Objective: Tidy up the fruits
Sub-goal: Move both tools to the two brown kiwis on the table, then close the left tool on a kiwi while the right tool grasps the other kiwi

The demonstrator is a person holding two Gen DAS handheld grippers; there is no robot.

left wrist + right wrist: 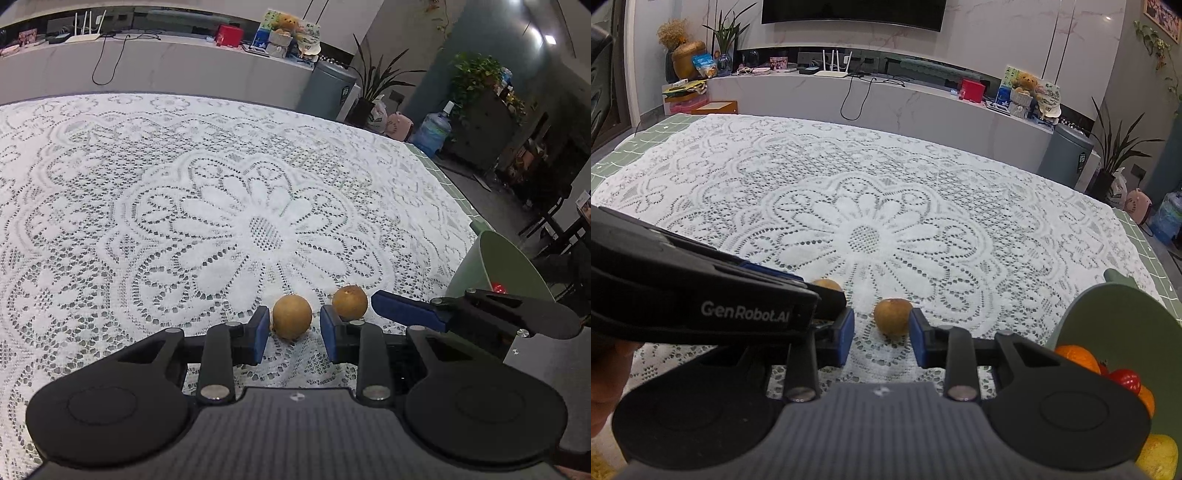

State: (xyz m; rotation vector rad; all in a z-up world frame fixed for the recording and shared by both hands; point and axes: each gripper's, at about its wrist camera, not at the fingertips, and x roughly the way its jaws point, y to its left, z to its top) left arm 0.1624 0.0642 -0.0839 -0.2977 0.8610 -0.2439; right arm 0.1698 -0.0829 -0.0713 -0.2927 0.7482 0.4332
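Two small brown round fruits sit side by side on the lace tablecloth [221, 206] covering the desk, close together but not touching. The left gripper [293, 328] has its blue-padded fingers [261, 334] spread wide, with the left fruit [291, 316] right between the tips and a gap on each side, so it's not pinched. The right gripper [881, 334] is spread the same way around the right fruit [892, 316]; that fruit looks very close to the right-hand pad, though I can't tell if it's touching. In the left wrist view the right fruit [349, 302] sits just past the left gripper's right finger. A green bowl [1123, 317] stands at the right edge of the desk, holding an orange [1078, 356], something red [1124, 380] and a yellow fruit [1158, 456].
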